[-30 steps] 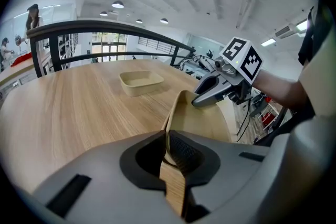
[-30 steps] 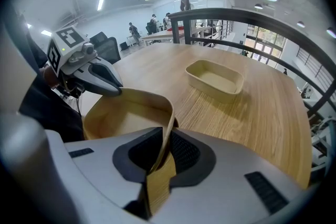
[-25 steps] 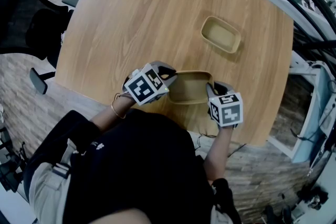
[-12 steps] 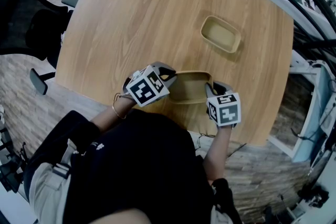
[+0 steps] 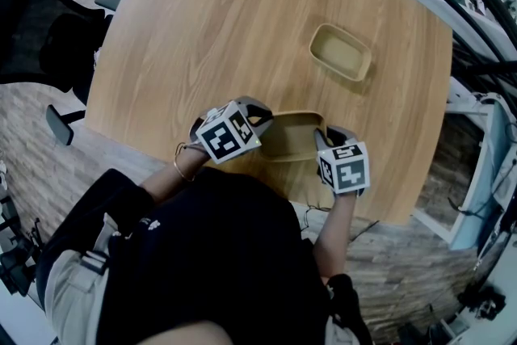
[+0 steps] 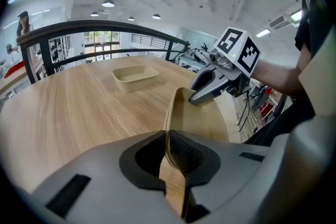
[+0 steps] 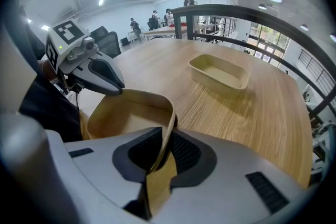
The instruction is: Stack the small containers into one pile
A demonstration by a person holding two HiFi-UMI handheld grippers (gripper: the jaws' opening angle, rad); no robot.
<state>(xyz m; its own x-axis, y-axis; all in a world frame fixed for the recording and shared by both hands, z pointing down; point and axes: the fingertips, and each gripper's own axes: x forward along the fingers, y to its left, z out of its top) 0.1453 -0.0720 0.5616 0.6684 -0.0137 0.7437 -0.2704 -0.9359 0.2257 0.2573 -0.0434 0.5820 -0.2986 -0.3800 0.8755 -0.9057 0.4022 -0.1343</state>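
Evidently to lift it level, both grippers pinch the near container (image 5: pixel 292 135), which sits at the tabletop's (image 5: pixel 218 20) near edge in the head view. The left gripper (image 5: pixel 265 122) takes its left end wall and the right gripper (image 5: pixel 321 141) its right. The far container (image 5: pixel 341 52) lies toward the right edge with bare wood between, and an office chair (image 5: pixel 40 36) stands off the left edge.

The left gripper view shows its jaws clenched on the thin wall. The right gripper view shows the same grip, and nothing blocks the way to the far container.
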